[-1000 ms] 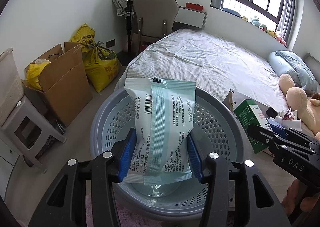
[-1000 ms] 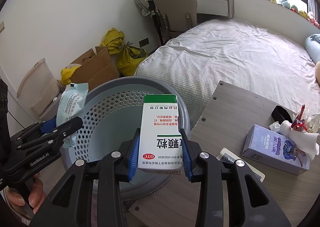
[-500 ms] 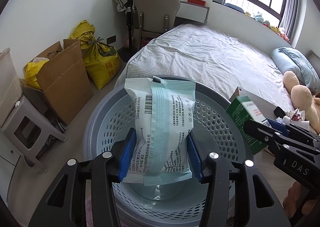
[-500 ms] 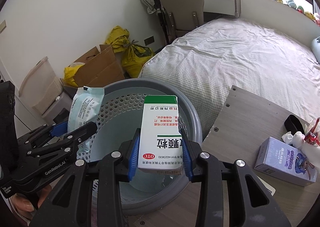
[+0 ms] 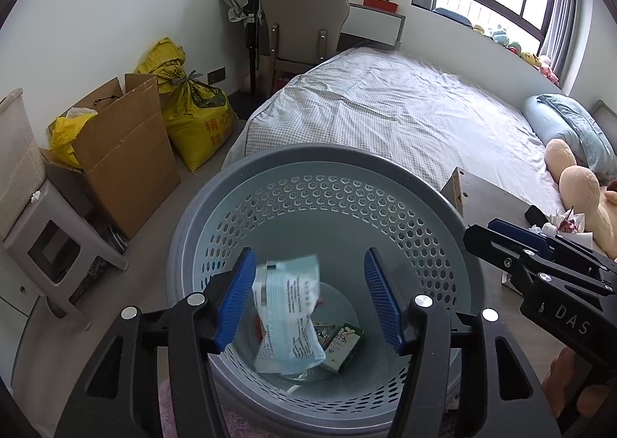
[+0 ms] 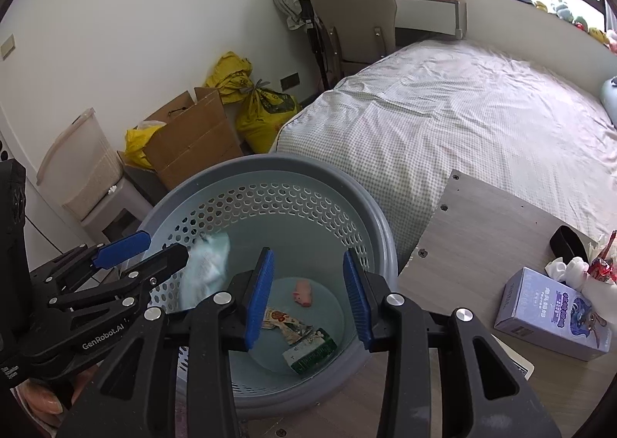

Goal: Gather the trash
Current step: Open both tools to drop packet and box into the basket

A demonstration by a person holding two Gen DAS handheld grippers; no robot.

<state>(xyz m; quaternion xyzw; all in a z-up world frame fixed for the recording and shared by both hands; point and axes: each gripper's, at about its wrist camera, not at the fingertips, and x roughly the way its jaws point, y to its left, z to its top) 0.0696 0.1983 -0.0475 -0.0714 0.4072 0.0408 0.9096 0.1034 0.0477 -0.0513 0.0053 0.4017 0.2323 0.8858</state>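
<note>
A grey perforated basket [image 5: 308, 152] [image 6: 270, 162] stands below both grippers. My left gripper [image 5: 308, 253] hangs over it with its jaws opening. The pale blue packet [image 5: 287, 314] is loose between and below its pads, blurred as it falls into the basket; the right wrist view shows this packet [image 6: 206, 264] beside the left gripper [image 6: 154, 249]. My right gripper [image 6: 308, 252] is open and empty over the basket. The green-and-white medicine box [image 6: 310, 351] [image 5: 341, 347] lies on the basket floor with wrappers [image 6: 285, 322] and a small pink toy [image 6: 302, 291].
A wooden table [image 6: 482, 225] to the right of the basket carries a blue box [image 6: 555, 314], tissues and a black band. A bed [image 5: 385, 117] lies behind. A cardboard box [image 5: 123, 152], yellow sacks [image 5: 196, 117] and a grey stool [image 5: 50, 241] line the left wall.
Both grippers have let go. The blue packet has left the left jaws and is dropping into the basket. The medicine box has dropped from the right jaws to the basket floor.
</note>
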